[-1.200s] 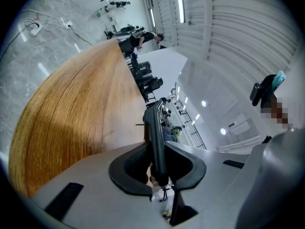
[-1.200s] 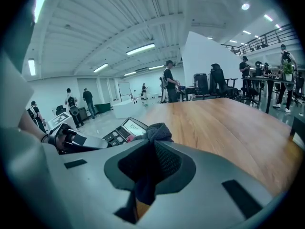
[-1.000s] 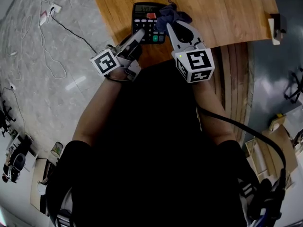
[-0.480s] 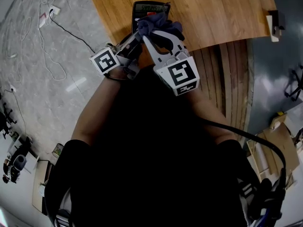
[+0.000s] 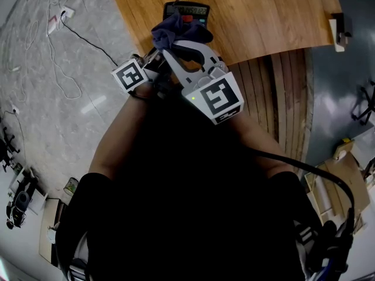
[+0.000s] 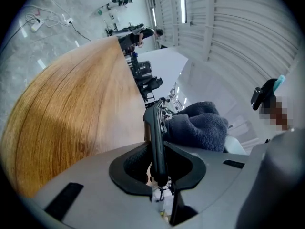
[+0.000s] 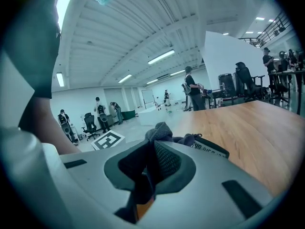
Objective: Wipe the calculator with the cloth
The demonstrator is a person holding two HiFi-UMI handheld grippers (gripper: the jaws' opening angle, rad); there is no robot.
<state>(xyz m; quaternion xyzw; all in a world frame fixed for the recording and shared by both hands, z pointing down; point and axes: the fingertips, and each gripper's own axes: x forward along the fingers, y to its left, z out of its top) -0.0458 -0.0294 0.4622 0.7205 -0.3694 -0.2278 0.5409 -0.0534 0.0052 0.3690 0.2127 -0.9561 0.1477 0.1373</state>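
As I look down, my left gripper (image 6: pixel 157 163) has its jaws clamped on the thin edge of the calculator (image 5: pixel 188 9), which sits at the near edge of the counter (image 5: pixel 275 16), display end away from me. And my right gripper (image 7: pixel 152 149), jaws pinched tight on the dark blue cloth (image 5: pixel 173 30), a bunched wad sticking out past the tips. That wad hangs over the calculator's keys, hiding its near half. Touching or not, I can't tell.
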